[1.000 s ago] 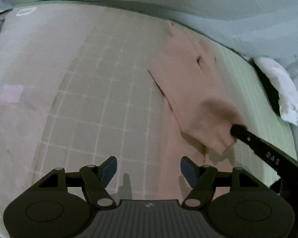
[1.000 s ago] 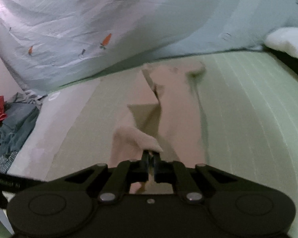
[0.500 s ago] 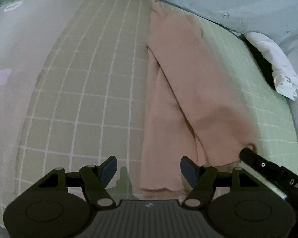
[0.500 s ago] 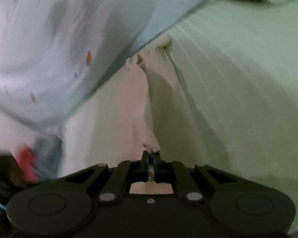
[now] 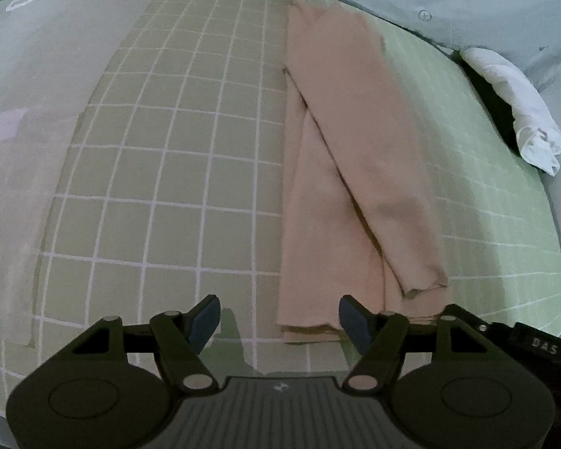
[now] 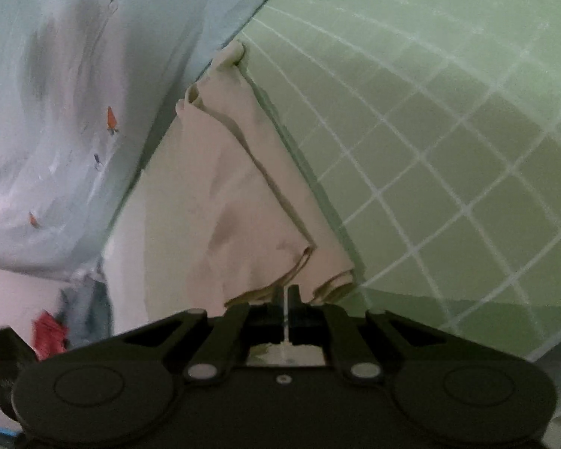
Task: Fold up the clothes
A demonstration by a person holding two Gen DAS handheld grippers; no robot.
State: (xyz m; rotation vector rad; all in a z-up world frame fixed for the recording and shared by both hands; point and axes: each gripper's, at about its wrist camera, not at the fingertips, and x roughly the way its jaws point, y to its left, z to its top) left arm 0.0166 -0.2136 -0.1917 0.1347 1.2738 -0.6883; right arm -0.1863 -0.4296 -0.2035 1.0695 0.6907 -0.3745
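- The letters "DAS" stand in pale print on the black arm of the right gripper (image 5: pixel 520 340), at the lower right edge of the left wrist view.
- A small pale emblem sits on the ribbed grey body of the left gripper (image 5: pixel 278 320), near its top edge; too small to read.
- A white oval mark (image 5: pixel 24 0) lies on the beige surface at the far left; its content cannot be read.
- The right wrist view shows no legible text.

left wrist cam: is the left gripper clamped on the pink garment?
No. The left gripper is open above the grid mat, with the pink garment lying flat ahead.
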